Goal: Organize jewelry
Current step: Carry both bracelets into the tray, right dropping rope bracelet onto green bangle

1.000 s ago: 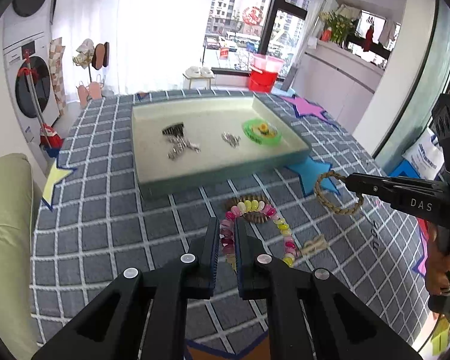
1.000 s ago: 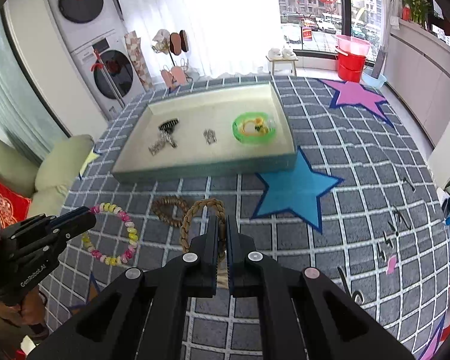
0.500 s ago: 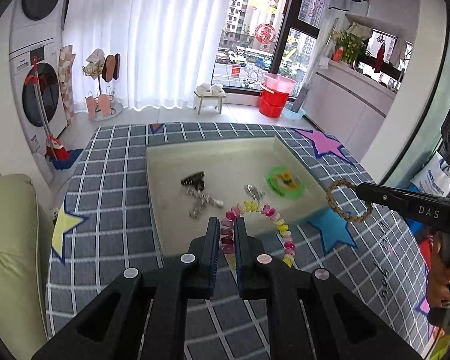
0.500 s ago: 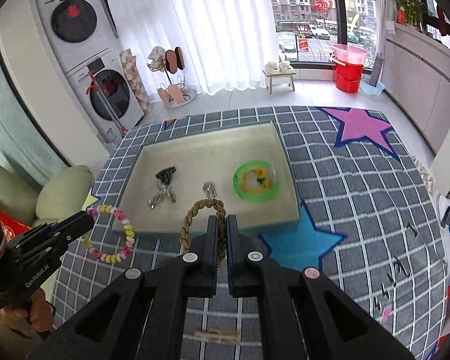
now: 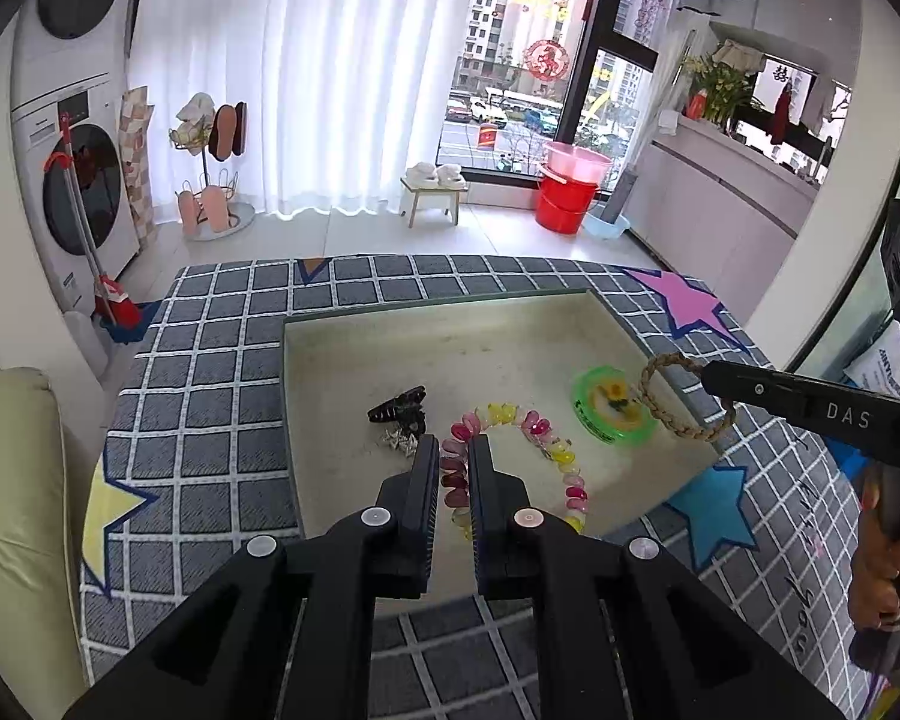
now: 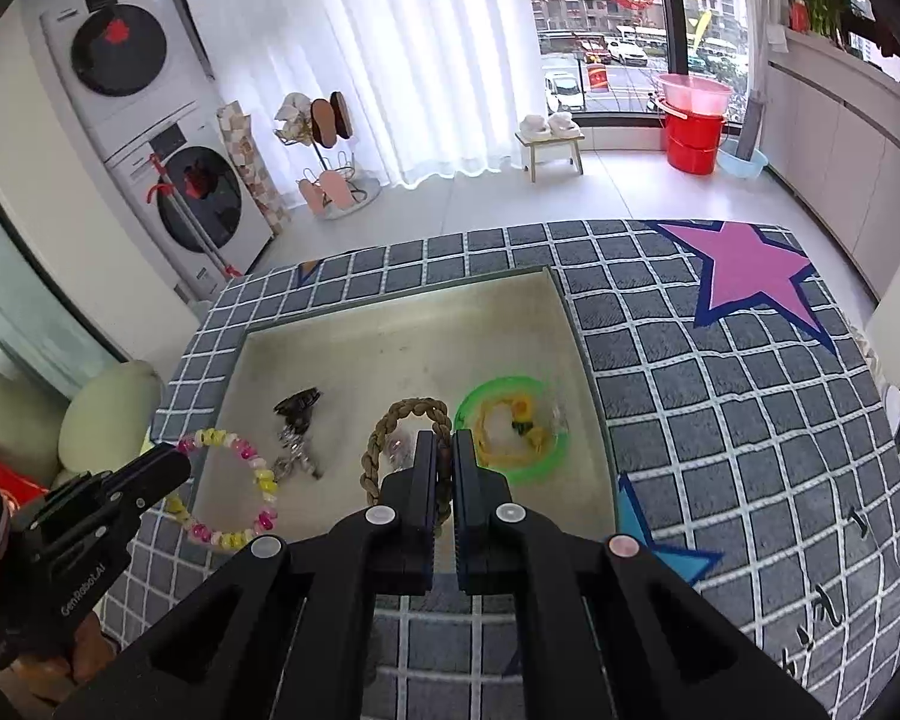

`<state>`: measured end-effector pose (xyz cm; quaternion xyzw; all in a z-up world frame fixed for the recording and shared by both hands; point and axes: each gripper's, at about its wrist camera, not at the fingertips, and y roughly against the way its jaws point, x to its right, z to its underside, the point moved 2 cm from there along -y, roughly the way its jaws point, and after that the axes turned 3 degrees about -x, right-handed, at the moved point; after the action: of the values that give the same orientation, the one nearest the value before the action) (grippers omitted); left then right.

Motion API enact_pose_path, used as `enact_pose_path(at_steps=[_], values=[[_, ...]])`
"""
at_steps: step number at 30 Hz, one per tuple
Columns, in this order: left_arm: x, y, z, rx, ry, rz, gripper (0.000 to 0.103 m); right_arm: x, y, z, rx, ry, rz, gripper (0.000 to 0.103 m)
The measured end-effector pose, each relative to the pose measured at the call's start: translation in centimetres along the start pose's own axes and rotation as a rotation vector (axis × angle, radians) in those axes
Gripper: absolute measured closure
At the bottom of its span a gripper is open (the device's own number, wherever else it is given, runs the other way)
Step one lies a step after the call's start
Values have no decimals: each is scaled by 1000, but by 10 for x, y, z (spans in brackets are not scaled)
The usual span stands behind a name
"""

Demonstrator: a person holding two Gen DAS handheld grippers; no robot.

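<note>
My left gripper (image 5: 453, 450) is shut on a pink-and-yellow bead bracelet (image 5: 555, 456) and holds it above the near part of the beige tray (image 5: 450, 318). It also shows in the right wrist view (image 6: 234, 492). My right gripper (image 6: 444, 450) is shut on a braided rope bracelet (image 6: 390, 426), held above the tray (image 6: 390, 306) near its right side; the rope bracelet shows in the left wrist view too (image 5: 681, 399). In the tray lie a green round case (image 5: 615, 411), a black hair clip (image 5: 399, 405) and silver jewelry (image 6: 297, 456).
The tray sits on a grey checked cloth (image 5: 210, 408) with star patches, pink (image 6: 744, 276) and blue (image 5: 714, 510). A pale cushion (image 5: 12, 510) lies at the left. Washing machines (image 6: 174, 180), a stool and red buckets stand beyond the table.
Both grippers have risen and moved forward from the cloth to above the tray, each carrying its bracelet.
</note>
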<state>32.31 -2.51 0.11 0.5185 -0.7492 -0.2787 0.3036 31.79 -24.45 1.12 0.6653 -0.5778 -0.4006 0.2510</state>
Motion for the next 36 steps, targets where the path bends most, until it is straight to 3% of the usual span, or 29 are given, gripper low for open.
enact_pose_path(at_steps=[10, 25, 36], values=[[4, -39, -6, -30, -34, -62, 79, 11, -36, -11, -21, -43, 18, 98], [-4, -75, 6, -104, -44, -118, 79, 24, -80, 0, -86, -82, 57, 98], [10, -85, 14, -104, -142, -234, 78, 27, -93, 7, -118, -78, 82, 97]])
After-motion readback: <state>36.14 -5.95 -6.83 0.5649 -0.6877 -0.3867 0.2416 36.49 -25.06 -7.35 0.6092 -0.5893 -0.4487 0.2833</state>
